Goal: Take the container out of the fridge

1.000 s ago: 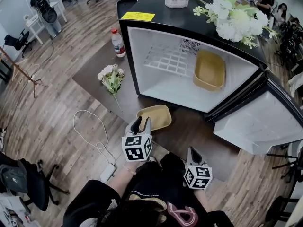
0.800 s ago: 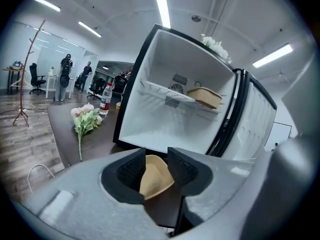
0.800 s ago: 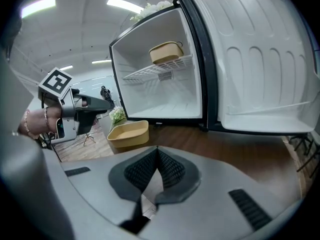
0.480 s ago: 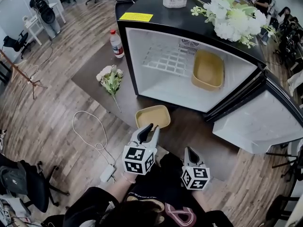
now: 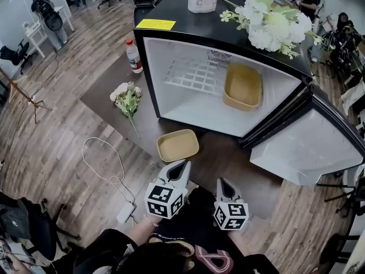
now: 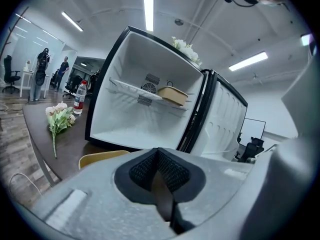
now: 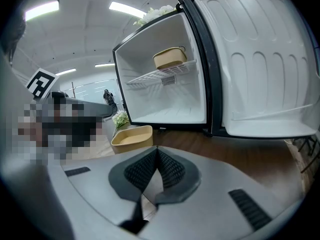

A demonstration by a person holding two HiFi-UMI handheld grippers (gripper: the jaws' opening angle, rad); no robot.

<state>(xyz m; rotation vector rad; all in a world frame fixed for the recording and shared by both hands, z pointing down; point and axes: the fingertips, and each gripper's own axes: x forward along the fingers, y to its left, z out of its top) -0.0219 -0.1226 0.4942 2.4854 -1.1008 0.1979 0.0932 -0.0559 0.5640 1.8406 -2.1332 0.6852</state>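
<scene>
Container lies on the worktop before the open fridge, open room all round it. Left gripper jaws just closed on nothing, right gripper clenched empty — both tilted slightly down.

The fridge stands open, its door swung right. A container on the tabletop lies before the opening.
</scene>
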